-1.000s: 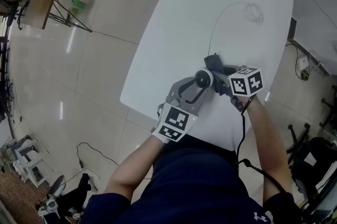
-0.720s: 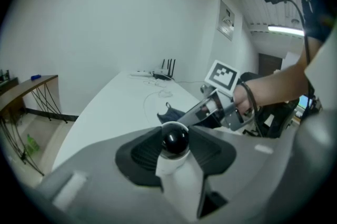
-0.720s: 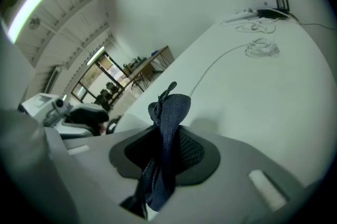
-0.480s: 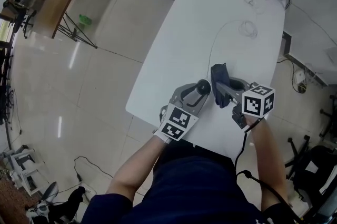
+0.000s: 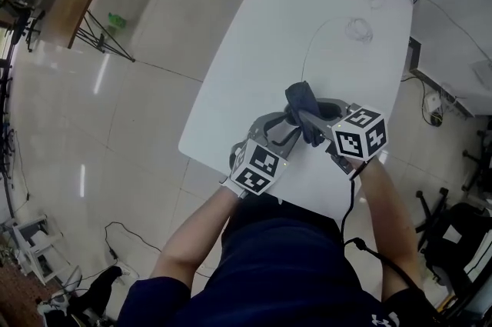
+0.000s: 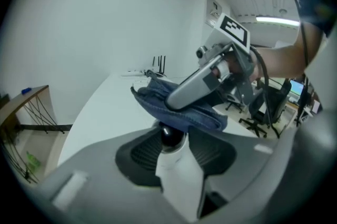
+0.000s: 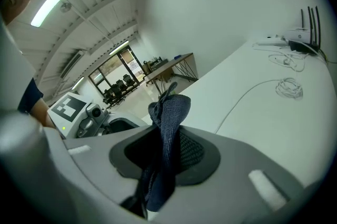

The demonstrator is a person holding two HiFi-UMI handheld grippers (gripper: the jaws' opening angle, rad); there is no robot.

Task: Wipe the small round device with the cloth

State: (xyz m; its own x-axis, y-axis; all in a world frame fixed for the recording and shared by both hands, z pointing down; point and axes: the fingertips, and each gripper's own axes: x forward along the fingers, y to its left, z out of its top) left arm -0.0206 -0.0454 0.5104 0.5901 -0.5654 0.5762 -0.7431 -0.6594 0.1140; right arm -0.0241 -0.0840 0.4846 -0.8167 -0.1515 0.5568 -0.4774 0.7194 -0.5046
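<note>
Head view: left claw (image 5: 284, 131) and right claw (image 5: 314, 124) meet above near edge of white tabletop (image 5: 307, 18). Dark blue cloth (image 5: 302, 104) bunched where they cross.

Left gripper view: left claw pinching small round device (image 6: 171, 157), white body, dark top. Cloth lies right on that top.

Right gripper view: right claw clamped on cloth, fold sticking up between jaws.

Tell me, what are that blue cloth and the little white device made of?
The cloth looks like woven, denim-like blue fabric: matte, visible weave, stitched edge, soft folds. The device seems smooth white plastic with a glossy black dome catching a highlight; plastic or glass there, I cannot tell.
</note>
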